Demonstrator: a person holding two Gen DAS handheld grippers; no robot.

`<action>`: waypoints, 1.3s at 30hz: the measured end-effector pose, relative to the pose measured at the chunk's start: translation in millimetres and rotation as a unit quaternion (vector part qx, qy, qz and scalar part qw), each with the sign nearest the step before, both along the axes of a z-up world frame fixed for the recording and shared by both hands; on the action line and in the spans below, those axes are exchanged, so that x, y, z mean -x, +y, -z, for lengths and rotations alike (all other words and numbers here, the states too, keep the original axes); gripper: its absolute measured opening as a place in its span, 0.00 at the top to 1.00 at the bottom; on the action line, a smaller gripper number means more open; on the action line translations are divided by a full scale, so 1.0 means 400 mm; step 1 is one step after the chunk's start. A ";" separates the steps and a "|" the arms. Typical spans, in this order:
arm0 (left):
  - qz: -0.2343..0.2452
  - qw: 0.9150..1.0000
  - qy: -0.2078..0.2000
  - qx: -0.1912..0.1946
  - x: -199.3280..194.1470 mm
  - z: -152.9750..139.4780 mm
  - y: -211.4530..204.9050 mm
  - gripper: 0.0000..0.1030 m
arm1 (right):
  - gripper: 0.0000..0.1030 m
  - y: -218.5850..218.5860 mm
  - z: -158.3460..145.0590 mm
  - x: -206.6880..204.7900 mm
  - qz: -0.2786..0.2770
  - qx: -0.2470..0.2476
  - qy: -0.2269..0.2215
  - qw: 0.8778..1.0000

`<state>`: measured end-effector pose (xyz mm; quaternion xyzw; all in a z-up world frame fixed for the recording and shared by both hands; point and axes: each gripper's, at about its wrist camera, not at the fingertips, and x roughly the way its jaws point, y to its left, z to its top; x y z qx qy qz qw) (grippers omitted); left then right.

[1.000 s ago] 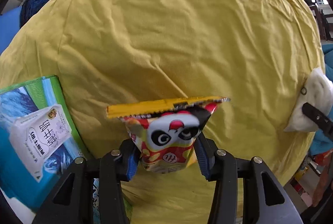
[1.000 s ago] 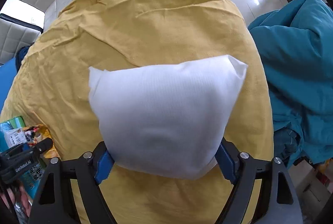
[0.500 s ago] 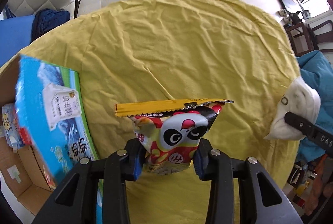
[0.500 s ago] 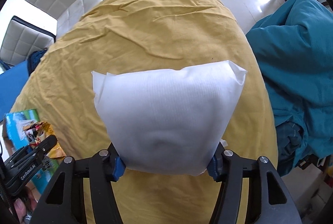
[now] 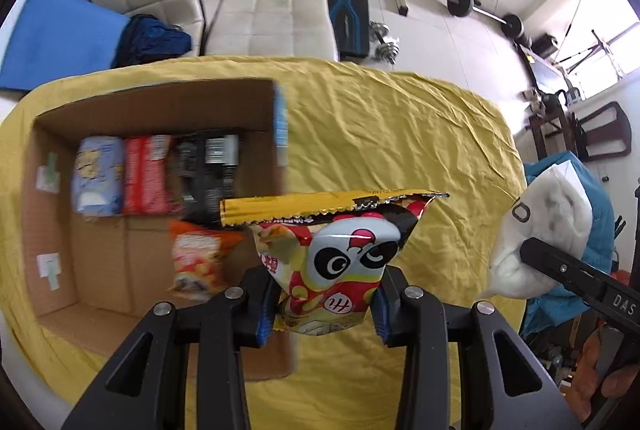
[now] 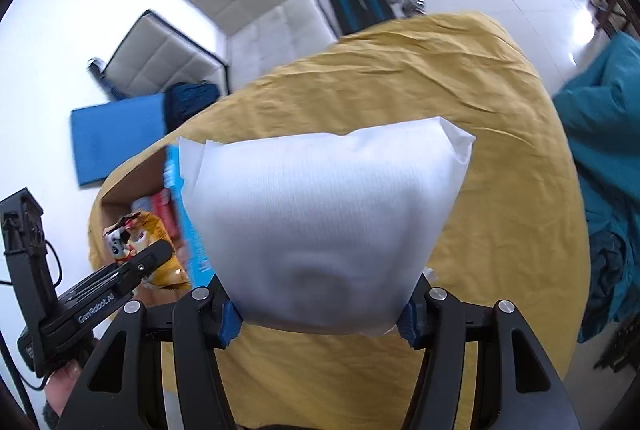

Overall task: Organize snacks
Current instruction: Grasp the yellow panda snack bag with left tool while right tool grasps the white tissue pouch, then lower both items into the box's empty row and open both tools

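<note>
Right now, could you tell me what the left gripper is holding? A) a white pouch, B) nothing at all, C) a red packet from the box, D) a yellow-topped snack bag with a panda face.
D: in the left wrist view the left gripper is shut on the panda snack bag, held above the yellow cloth beside the cardboard box; the white pouch is in the right gripper.

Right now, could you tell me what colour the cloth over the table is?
The cloth is plain mustard yellow and wrinkled, clearest in the left wrist view.
</note>
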<state>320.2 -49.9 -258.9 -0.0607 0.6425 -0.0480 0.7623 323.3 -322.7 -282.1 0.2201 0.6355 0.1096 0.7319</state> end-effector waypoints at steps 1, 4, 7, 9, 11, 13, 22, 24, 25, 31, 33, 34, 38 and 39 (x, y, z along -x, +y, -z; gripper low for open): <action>-0.003 1.000 -0.004 -0.001 0.005 -0.012 0.029 0.66 | 0.40 0.034 -0.027 0.006 -0.006 -0.003 -0.006 1.000; -0.017 1.000 -0.017 -0.002 0.029 -0.057 0.137 0.66 | 0.40 0.161 -0.086 0.023 -0.033 -0.009 -0.020 0.999; -0.028 0.999 -0.021 -0.010 0.045 -0.069 0.248 0.66 | 0.40 0.285 -0.113 0.041 -0.060 -0.019 -0.025 0.998; -0.036 0.999 -0.023 -0.020 0.058 -0.074 0.317 0.66 | 0.40 0.391 -0.122 0.044 -0.082 -0.021 -0.026 0.996; -0.046 0.998 -0.021 -0.028 0.072 -0.073 0.387 0.66 | 0.40 0.473 -0.121 0.045 -0.100 -0.024 -0.022 0.994; -0.060 0.998 -0.012 -0.032 0.079 -0.058 0.458 0.66 | 0.40 0.566 -0.101 0.047 -0.122 -0.025 -0.013 0.992; -0.090 0.993 0.072 -0.024 0.076 0.100 0.670 0.66 | 0.40 0.863 0.069 0.030 -0.204 0.005 0.048 0.978; -0.095 0.992 0.085 -0.020 0.071 0.132 0.692 0.66 | 0.40 0.901 0.108 0.026 -0.215 0.010 0.060 0.975; -0.095 0.991 0.091 -0.020 0.067 0.149 0.701 0.66 | 0.40 0.917 0.127 0.026 -0.219 0.010 0.067 0.973; -0.084 0.989 0.121 -0.012 0.055 0.216 0.707 0.66 | 0.40 0.994 0.252 0.051 -0.236 -0.021 0.129 0.963; -0.075 0.989 0.130 -0.011 0.051 0.238 0.698 0.66 | 0.40 1.005 0.290 0.052 -0.230 -0.019 0.142 0.963; -0.070 0.988 0.135 -0.013 0.051 0.249 0.692 0.66 | 0.40 1.006 0.300 0.051 -0.227 -0.013 0.143 0.963; -0.053 0.986 0.159 -0.019 0.051 0.292 0.672 0.65 | 0.39 1.009 0.326 0.046 -0.227 0.011 0.143 0.963; -0.051 0.985 0.164 -0.020 0.050 0.300 0.669 0.65 | 0.38 1.015 0.330 0.045 -0.229 0.013 0.143 0.963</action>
